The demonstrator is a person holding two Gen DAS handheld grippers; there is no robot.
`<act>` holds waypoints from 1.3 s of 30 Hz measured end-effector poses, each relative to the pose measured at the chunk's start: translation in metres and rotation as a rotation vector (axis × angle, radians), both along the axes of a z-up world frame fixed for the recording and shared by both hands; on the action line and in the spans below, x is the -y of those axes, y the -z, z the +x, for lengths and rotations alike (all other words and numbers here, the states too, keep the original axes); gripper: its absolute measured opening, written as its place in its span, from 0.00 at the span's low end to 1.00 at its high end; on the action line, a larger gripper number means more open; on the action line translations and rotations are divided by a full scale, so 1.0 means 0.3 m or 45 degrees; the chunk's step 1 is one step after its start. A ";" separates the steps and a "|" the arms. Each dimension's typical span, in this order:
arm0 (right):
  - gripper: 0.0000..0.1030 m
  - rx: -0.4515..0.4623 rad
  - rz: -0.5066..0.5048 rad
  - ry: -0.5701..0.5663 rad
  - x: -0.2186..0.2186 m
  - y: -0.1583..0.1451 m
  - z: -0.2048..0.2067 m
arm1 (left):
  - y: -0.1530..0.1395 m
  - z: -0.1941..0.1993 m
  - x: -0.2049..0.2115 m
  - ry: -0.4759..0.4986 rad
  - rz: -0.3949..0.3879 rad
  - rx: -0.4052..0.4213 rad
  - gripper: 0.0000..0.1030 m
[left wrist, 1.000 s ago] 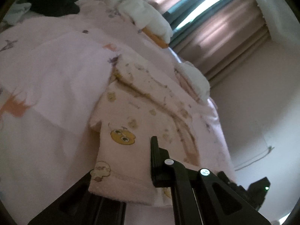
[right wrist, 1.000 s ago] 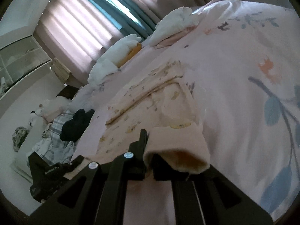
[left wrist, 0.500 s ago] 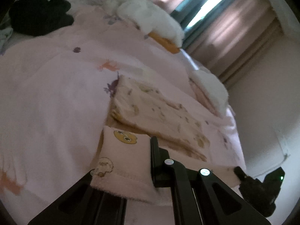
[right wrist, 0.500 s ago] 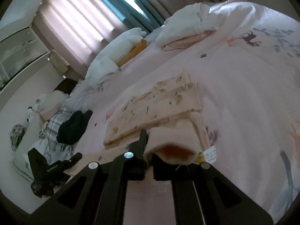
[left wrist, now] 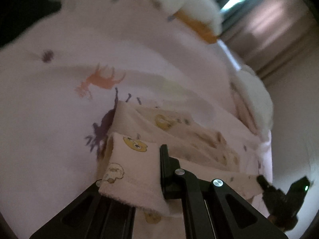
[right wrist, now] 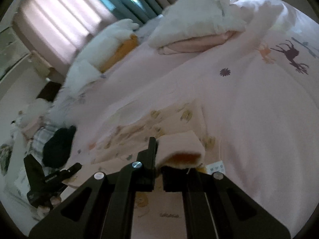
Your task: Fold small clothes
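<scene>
A pale pink quilt [right wrist: 249,103] printed with deer covers the bed. White fluffy pillows [right wrist: 197,25] lie near the pink striped curtains [right wrist: 65,22]; a black bundle of cloth [right wrist: 57,147] sits at the bed's edge.

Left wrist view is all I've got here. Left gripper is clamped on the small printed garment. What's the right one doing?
Observer: The right gripper is shut on another edge of the same garment, which rolls over its fingers.
Operator: Anything on that side that I can't see?
Observer: A white care label lies on the bedspread just right of the gripper.
Operator: Other laundry nearby?
Observer: A black garment lies at the bed's left edge, beside plaid cloth.
Operator: Where's my left gripper from there?
Observer: The left gripper is low at the left, its tip on the garment's edge.
</scene>
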State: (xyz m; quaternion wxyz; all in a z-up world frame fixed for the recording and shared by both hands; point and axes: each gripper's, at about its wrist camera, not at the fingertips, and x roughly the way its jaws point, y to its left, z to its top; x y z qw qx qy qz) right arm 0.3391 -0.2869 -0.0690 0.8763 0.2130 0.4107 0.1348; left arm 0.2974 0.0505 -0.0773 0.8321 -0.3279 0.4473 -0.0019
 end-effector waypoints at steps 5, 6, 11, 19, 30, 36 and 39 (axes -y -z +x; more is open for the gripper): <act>0.05 -0.104 -0.212 0.007 -0.047 0.084 0.144 | 0.075 0.124 0.013 0.029 0.082 -0.133 0.02; 0.06 -0.130 -0.266 0.015 -0.053 0.105 0.161 | 0.080 0.131 0.016 0.046 0.081 -0.161 0.02; 0.18 -0.104 -0.354 -0.057 -0.063 0.111 0.141 | 0.004 0.106 -0.010 0.105 0.154 -0.165 0.09; 0.64 0.119 -0.553 -0.163 -0.102 -0.084 -0.038 | -0.204 -0.103 -0.068 -0.023 0.291 0.094 0.63; 0.10 0.018 -0.577 -0.295 -0.154 0.004 -0.116 | -0.123 -0.228 0.214 0.387 0.451 -0.019 0.14; 0.11 -0.097 -0.490 -0.348 -0.237 0.121 0.007 | 0.030 -0.063 0.256 0.336 0.494 -0.109 0.14; 0.07 -0.067 -0.642 -0.356 -0.298 0.151 0.124 | 0.025 0.052 0.201 0.120 0.582 0.012 0.14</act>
